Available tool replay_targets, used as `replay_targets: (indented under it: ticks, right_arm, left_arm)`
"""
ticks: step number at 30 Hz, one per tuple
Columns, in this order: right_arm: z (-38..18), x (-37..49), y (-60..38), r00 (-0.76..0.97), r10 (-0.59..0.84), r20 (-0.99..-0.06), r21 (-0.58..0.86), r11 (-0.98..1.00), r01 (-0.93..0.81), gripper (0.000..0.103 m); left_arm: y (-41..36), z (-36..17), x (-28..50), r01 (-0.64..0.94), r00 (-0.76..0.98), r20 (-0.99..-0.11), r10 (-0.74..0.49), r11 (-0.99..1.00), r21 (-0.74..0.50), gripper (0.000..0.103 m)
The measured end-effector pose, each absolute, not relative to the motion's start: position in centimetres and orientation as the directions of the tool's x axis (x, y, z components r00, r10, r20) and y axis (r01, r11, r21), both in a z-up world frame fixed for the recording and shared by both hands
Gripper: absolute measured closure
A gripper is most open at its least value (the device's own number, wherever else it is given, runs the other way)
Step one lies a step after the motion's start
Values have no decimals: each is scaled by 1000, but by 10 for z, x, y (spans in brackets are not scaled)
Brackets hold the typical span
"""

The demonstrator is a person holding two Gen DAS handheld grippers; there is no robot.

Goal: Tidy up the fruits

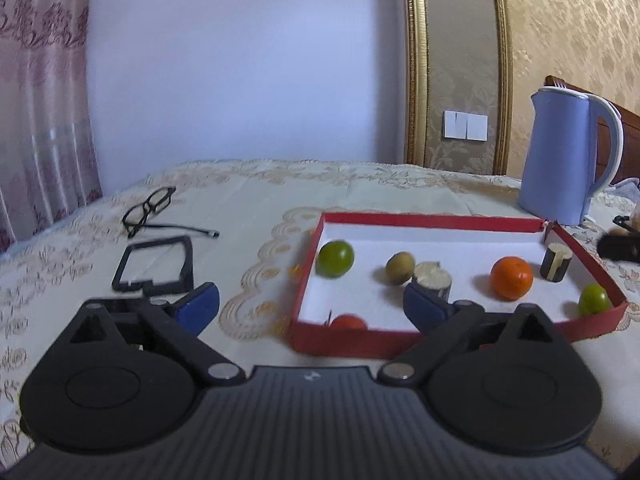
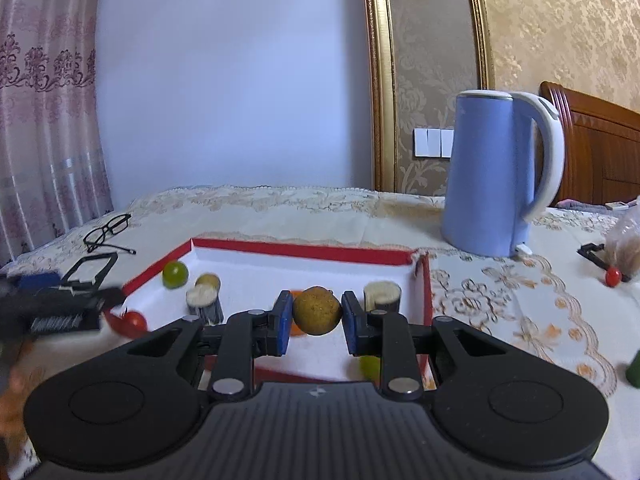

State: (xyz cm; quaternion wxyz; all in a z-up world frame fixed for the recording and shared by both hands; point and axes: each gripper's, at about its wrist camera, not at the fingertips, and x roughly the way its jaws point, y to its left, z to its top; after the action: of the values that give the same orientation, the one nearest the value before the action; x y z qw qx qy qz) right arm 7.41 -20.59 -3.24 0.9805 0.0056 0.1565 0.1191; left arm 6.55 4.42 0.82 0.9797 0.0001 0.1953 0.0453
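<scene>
We hold a round, rough-skinned brown fruit (image 2: 317, 311) clenched between the blue pads of our right gripper (image 2: 316, 322), poised over the near edge of the red-walled, white-lined tray (image 2: 304, 249), while our left gripper (image 1: 310, 308) hangs at the tray's near left corner with its fingers spread wide and nothing between them. The sorting looks well advanced: already lying in the tray are a smooth green lime (image 1: 335, 259), a dull brown kiwi-like fruit (image 1: 399, 268), a glossy orange (image 1: 512, 278), a second small green fruit (image 1: 594, 300), a red cherry tomato (image 1: 348, 321) and two stubby cut cylinders with pale tops and dark sides (image 1: 432, 280), (image 1: 556, 266). Still outside, we judge, are a small red tomato (image 2: 613, 277) on the embroidered cream tablecloth (image 2: 500, 300) far right, and a dark green thing at the right edge, too cropped to name. A blue plastic kettle (image 2: 486, 176) stands behind the tray; black-framed glasses (image 1: 148, 210) lie far left.
</scene>
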Motion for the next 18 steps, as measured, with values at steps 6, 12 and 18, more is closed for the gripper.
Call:
replay_targets:
  ticks: [6, 12, 18]
  right_arm:
    - [-25, 97, -200, 922, 232, -309, 52, 973, -227, 78]
    - [-22, 129, -195, 924, 198, -328, 42, 980, -196, 77]
    - [-23, 165, -195, 921, 155, -359, 60, 988, -143, 77]
  left_arm:
    - [51, 3, 68, -96, 910, -407, 80, 995, -19, 5]
    - [51, -3, 72, -109, 900, -427, 89, 994, -23, 3]
    - [54, -4, 72, -117, 896, -434, 90, 993, -34, 0]
